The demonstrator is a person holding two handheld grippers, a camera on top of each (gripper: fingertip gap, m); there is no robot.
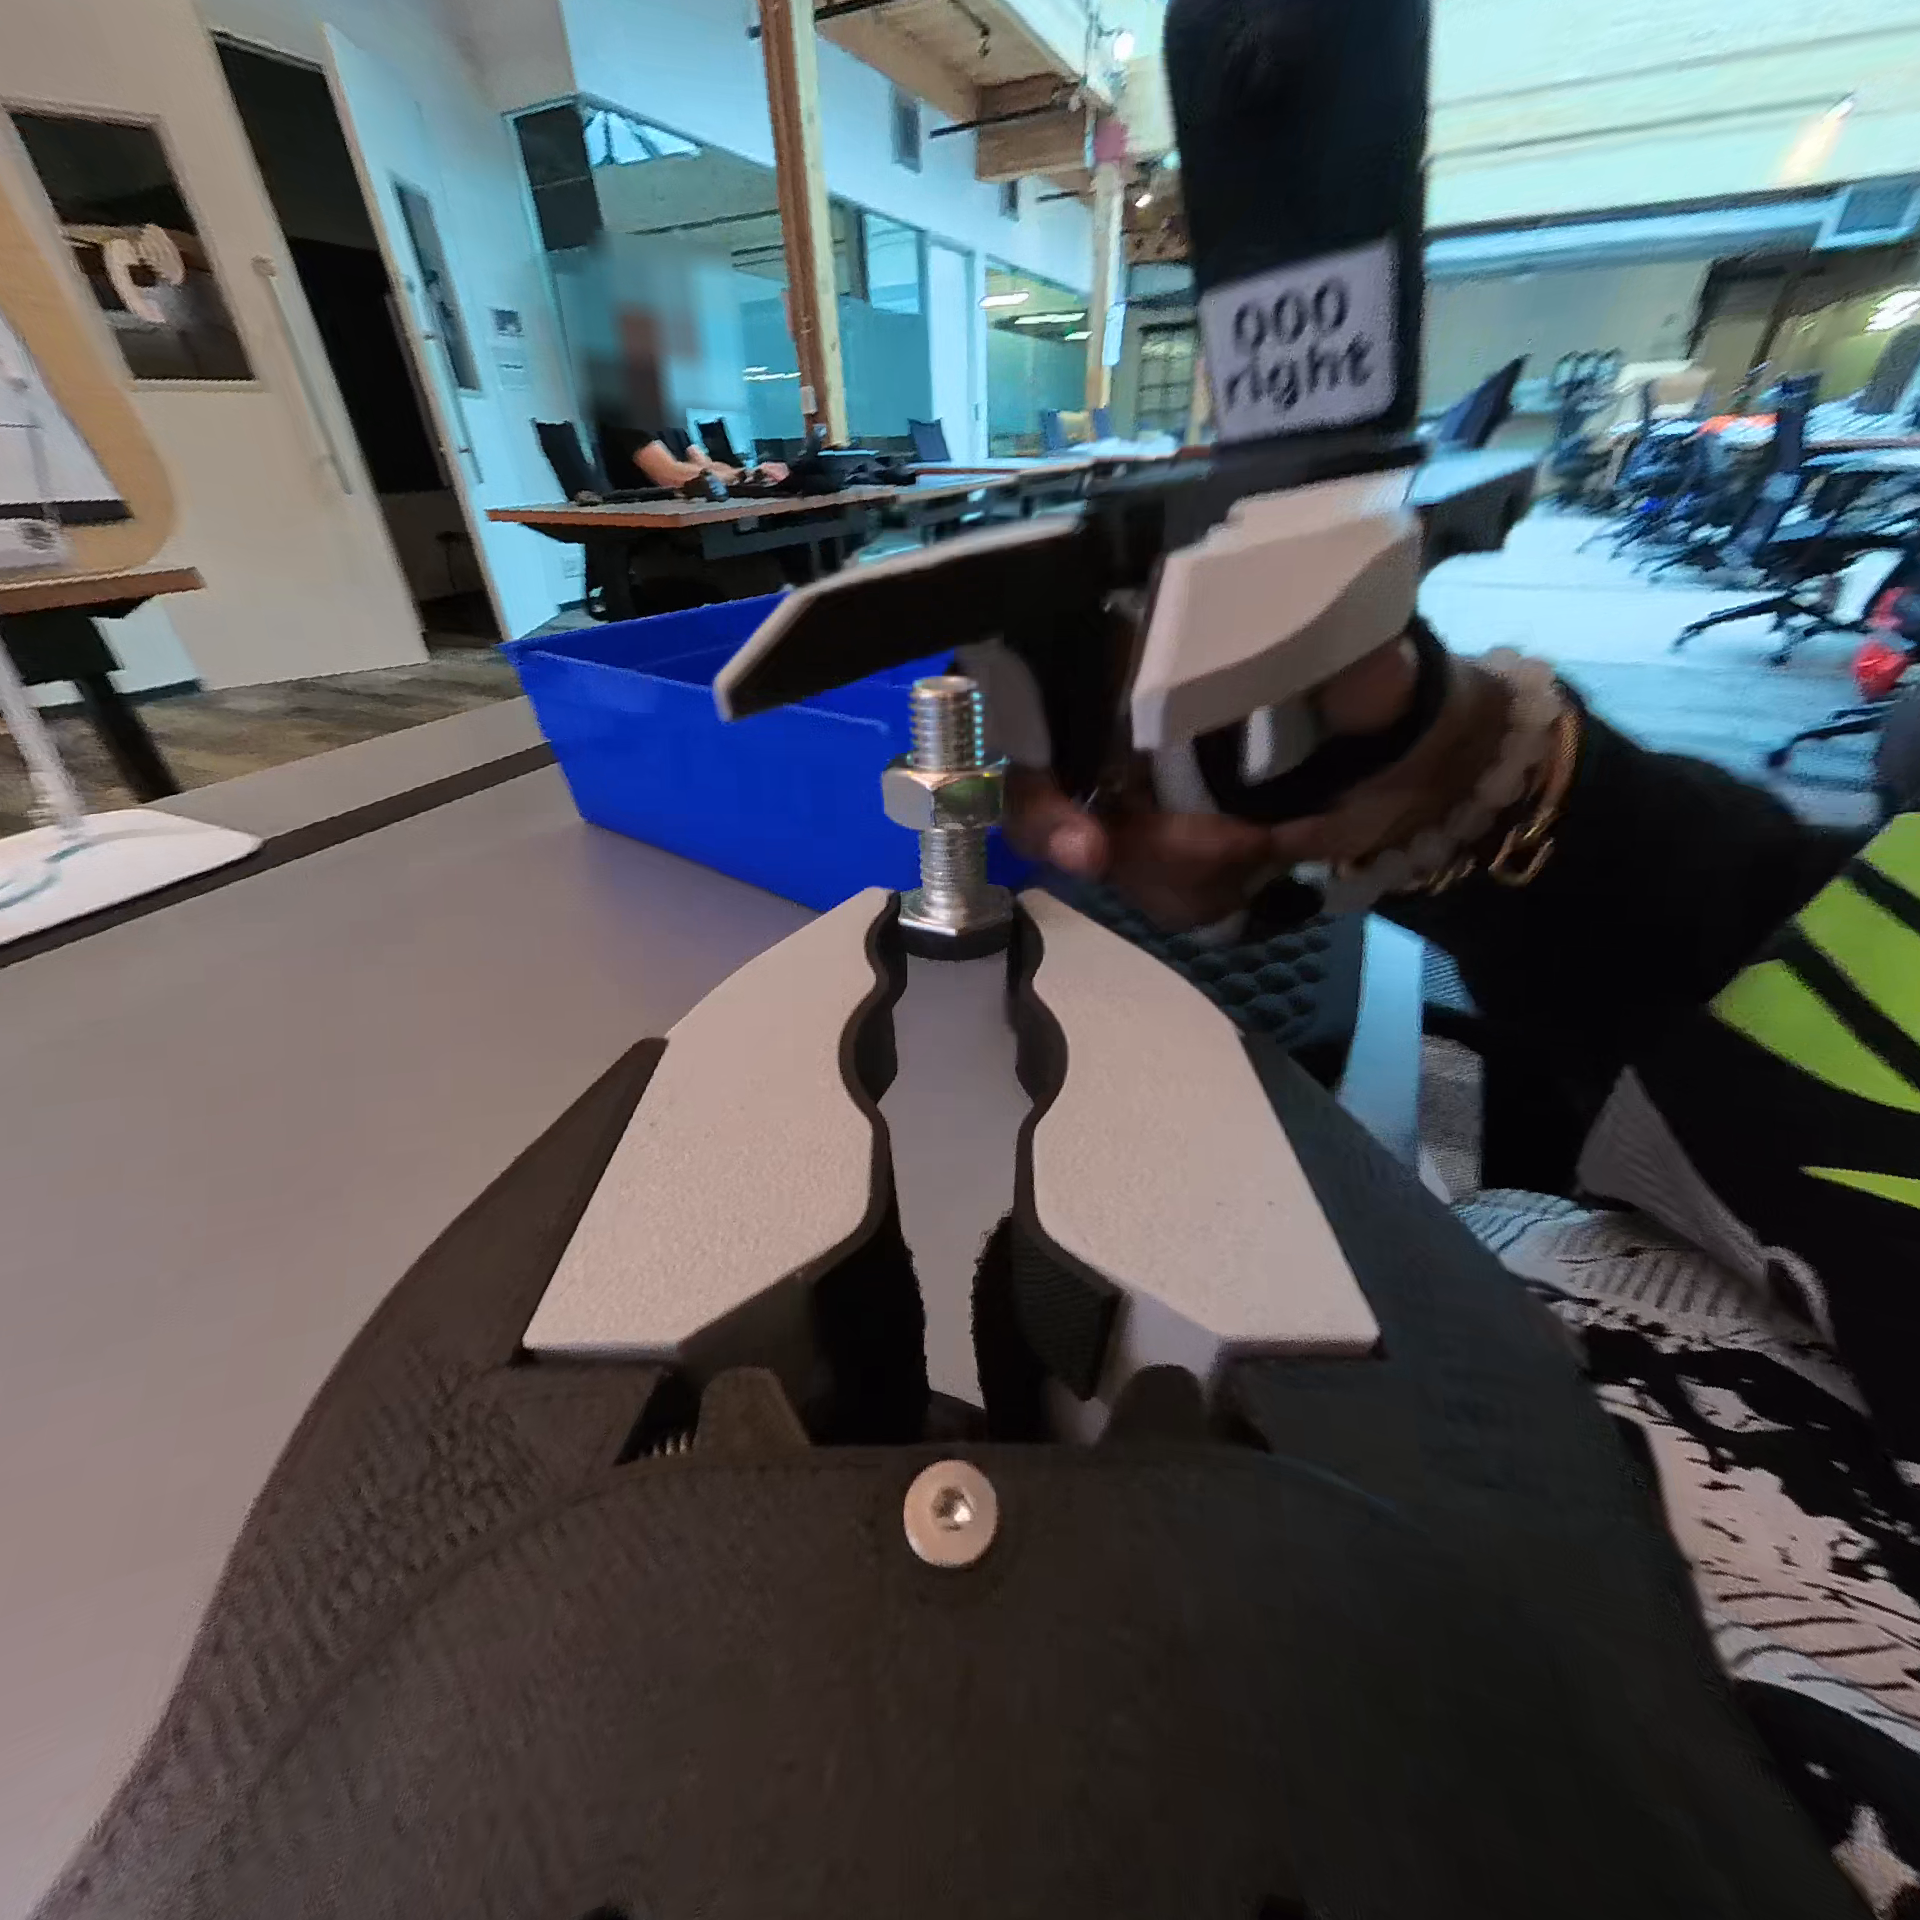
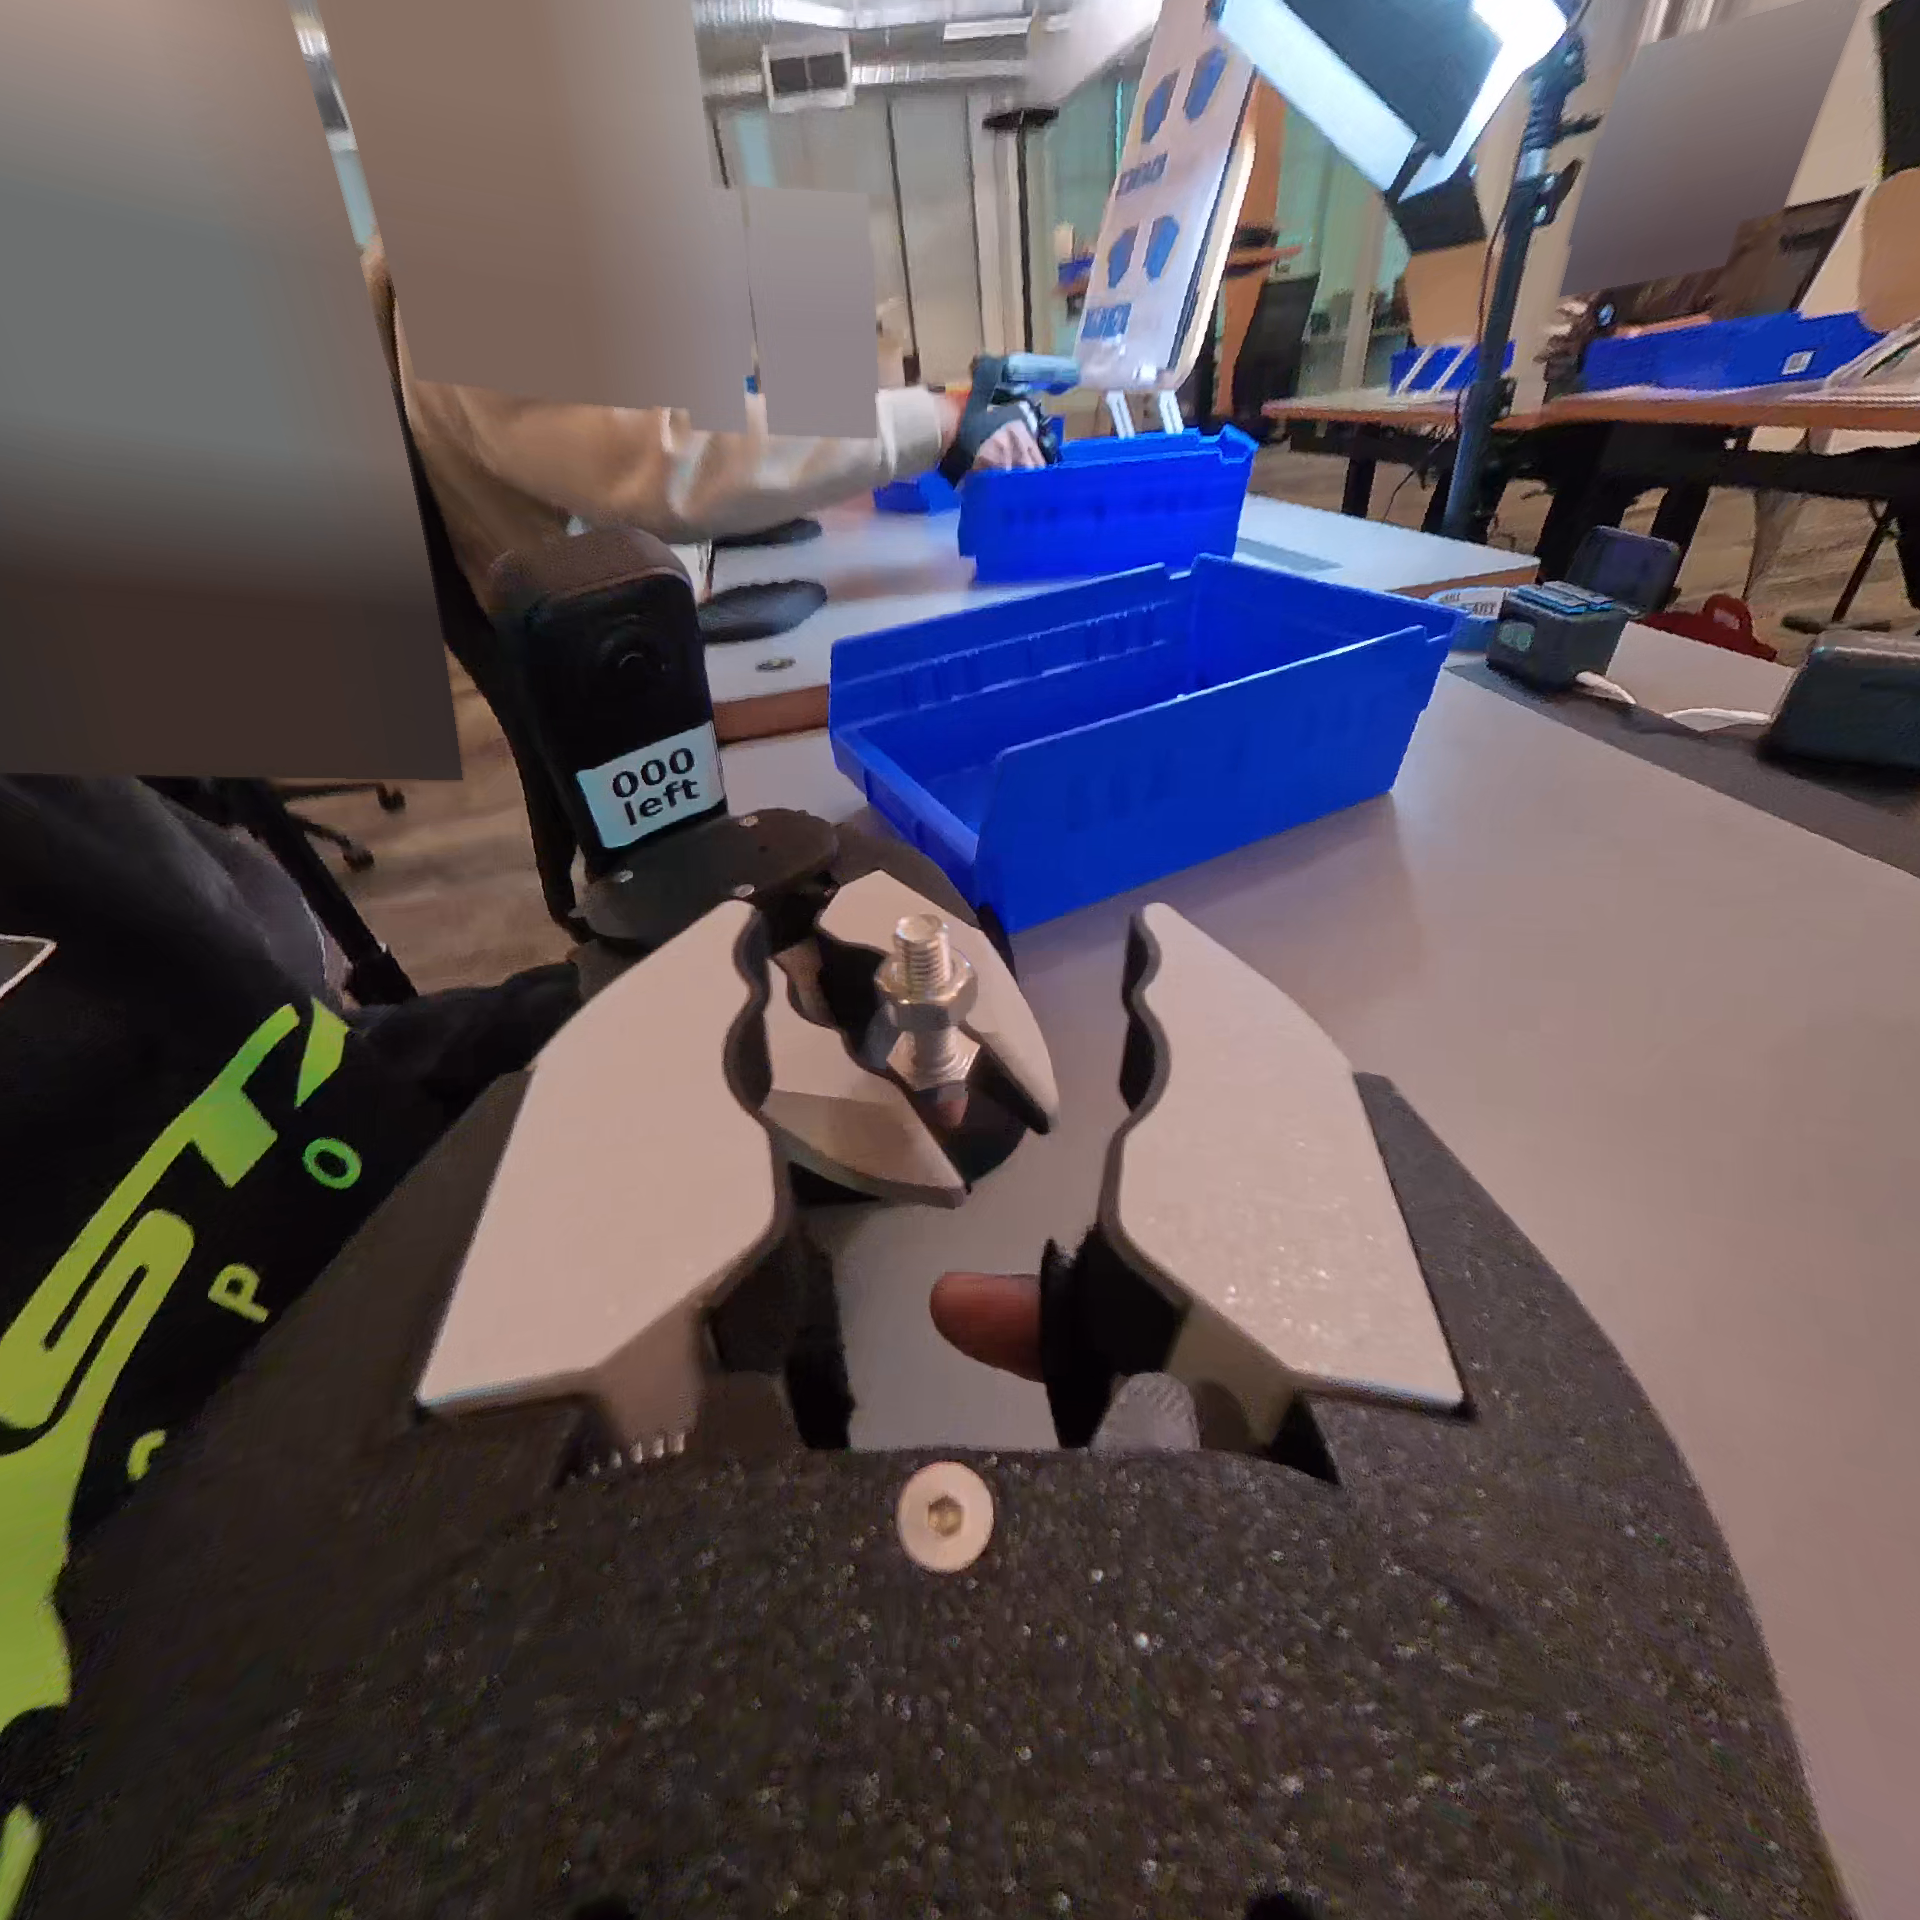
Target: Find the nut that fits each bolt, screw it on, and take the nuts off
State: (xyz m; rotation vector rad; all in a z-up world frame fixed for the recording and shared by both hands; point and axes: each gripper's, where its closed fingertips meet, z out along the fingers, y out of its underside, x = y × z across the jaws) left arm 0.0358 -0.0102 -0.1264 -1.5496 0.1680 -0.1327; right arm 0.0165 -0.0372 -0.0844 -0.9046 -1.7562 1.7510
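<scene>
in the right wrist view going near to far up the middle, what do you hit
right gripper, open, with a fingertip between its fingers → left gripper shut on the bolt standing upright with its nut → near blue bin → farther blue bin

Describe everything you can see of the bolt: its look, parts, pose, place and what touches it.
The bolt is bright silvery metal with a threaded shank and a hexagonal head at the bottom. It stands upright, its head clamped between the left gripper's fingertips above the grey table. A matching hex nut sits partway down the thread. The right gripper is open around it without touching it.
</scene>
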